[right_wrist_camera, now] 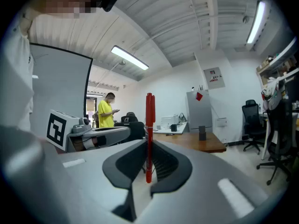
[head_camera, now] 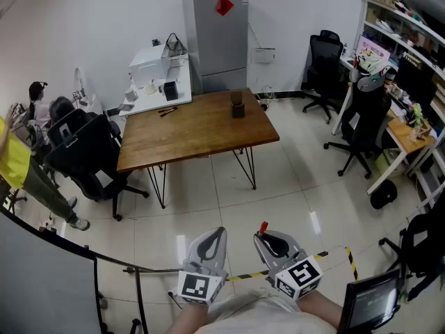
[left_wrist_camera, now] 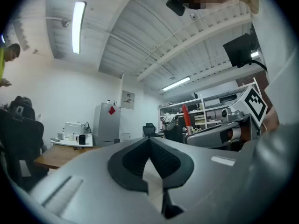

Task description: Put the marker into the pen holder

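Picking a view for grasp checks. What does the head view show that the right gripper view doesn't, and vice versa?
Head view only: the yellow-and-black striped floor tape, and the right tool from above, marker cube included.
Right gripper view only: the red marker pen at full length, upright and clamped between that tool's jaws (the head view catches only its tip), and the ceiling strip lights.
Both: the brown wooden table, the dark pen holder standing on it, the tall grey cabinet, and the left tool.

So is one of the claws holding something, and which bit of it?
Yes: the right claw pinches the red marker near its lower end. The left claw holds nothing.
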Tool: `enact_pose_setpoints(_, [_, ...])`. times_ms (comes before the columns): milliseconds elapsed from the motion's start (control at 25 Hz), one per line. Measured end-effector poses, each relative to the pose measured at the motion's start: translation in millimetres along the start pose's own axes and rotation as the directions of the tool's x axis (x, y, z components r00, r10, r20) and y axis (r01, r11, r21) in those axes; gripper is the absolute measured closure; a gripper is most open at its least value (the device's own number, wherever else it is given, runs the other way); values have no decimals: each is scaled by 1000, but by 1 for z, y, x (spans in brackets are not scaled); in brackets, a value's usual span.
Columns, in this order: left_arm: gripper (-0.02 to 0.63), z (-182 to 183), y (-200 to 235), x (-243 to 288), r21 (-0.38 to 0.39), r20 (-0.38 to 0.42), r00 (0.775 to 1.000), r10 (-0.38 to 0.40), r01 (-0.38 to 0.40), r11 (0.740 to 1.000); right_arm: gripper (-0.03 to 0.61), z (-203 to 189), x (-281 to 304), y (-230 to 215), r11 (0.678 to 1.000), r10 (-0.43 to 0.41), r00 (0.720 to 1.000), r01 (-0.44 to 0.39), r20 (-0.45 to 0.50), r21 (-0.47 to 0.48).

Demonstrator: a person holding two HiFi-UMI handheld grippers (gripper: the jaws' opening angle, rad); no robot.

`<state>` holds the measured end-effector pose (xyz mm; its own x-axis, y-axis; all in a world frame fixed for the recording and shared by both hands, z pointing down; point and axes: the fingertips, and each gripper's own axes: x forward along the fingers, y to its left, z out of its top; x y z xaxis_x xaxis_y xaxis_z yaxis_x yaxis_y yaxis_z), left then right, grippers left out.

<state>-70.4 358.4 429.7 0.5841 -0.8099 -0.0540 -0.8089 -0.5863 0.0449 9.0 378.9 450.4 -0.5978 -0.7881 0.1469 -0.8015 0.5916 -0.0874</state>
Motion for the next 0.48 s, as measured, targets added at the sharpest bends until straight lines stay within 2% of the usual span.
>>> enact_pose_setpoints(200, [603,-13,19,5,7,-14,1000,-3,3,1000,545,-15,16,6,1000,-3,1000,3,-12,1])
enact_pose_setpoints(480, [603,-22,29,45,14,-17,999,-44,44,999,545,-10,51,-32,999,-18,1000,18,1,32])
